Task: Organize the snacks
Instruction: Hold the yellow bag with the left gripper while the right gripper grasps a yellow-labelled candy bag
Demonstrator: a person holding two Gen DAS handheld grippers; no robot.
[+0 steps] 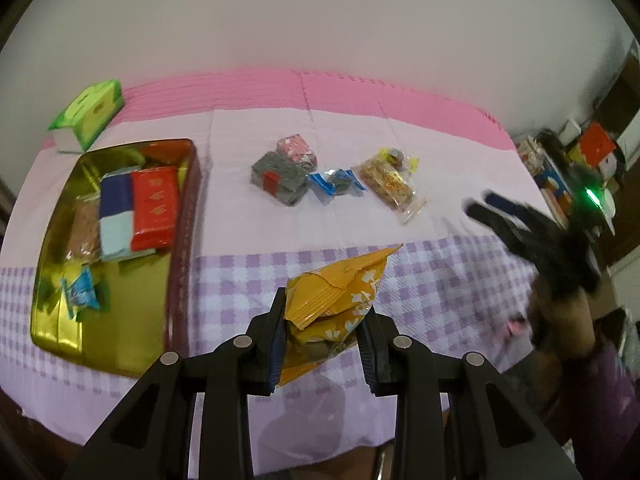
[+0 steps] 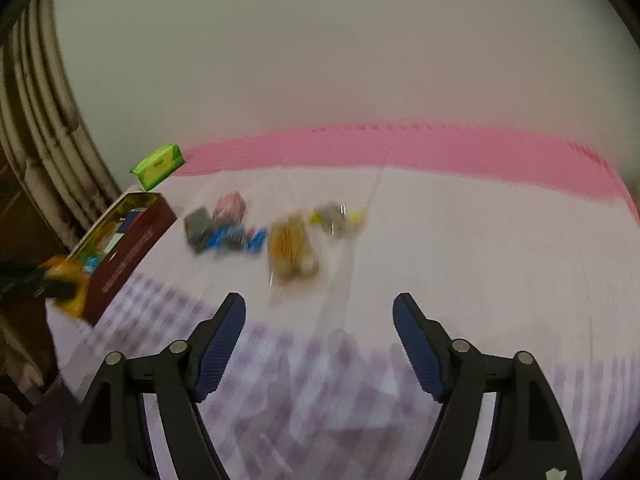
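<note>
Orange foil snack packet (image 1: 336,304): pinched between the left gripper (image 1: 325,344) jaws, long axis running up and away from them, clear of the bench (image 1: 440,280). Gold tin (image 1: 56,332): left of these jaws, nearer this hand. Right gripper (image 2: 319,344): jaws spread, empty.

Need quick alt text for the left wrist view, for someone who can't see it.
The left gripper is shut on a yellow snack packet above a checked tablecloth. A gold tin holding snacks lies left; more wrapped snacks lie beyond.
</note>
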